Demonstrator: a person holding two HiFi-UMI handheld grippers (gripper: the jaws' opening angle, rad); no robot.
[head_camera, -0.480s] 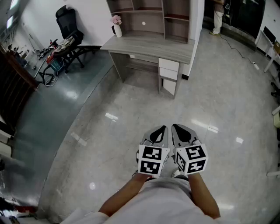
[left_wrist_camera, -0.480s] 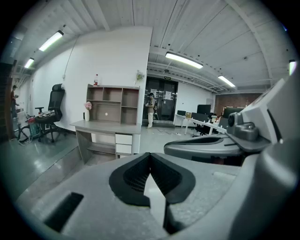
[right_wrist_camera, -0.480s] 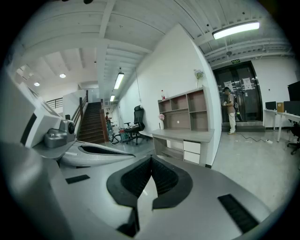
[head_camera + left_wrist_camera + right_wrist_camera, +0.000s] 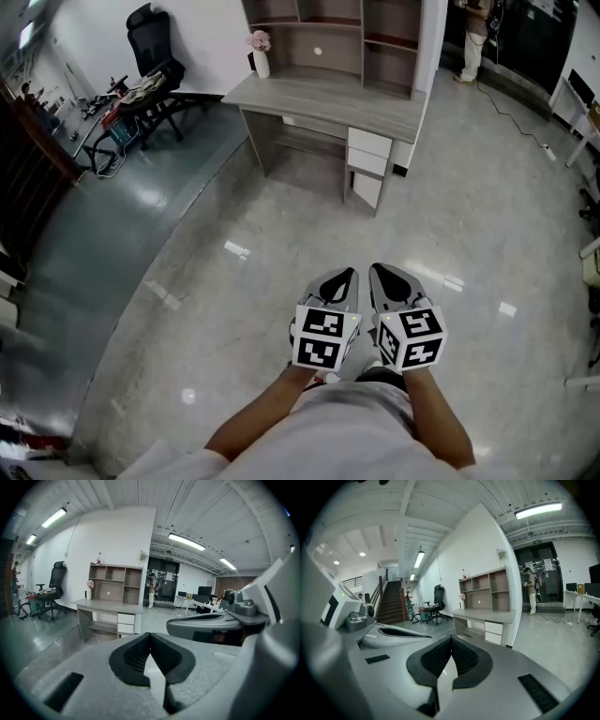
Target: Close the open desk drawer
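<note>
A grey wooden desk [image 4: 328, 98] stands far ahead across the floor, with a stack of white drawers [image 4: 367, 161] under its right end. The lowest front looks slightly out of line; I cannot tell from here which drawer is open. The desk [image 4: 110, 605] and drawers [image 4: 125, 618] also show small in the left gripper view, and the drawers [image 4: 493, 629] in the right gripper view. My left gripper [image 4: 349, 274] and right gripper [image 4: 375, 271] are held side by side low in front of me, both shut with nothing between the jaws, far from the desk.
A shelf unit [image 4: 328, 33] sits on the desk, with a vase of pink flowers [image 4: 260, 54] at its left end. A black office chair [image 4: 155, 66] and a cluttered table [image 4: 108, 108] stand at the left. A person [image 4: 473, 37] is at the back right; a cable [image 4: 516, 112] runs over the floor.
The desk has shifted a little down and right in the head view, as the view moved toward it. Both grippers keep their place and stay shut.
</note>
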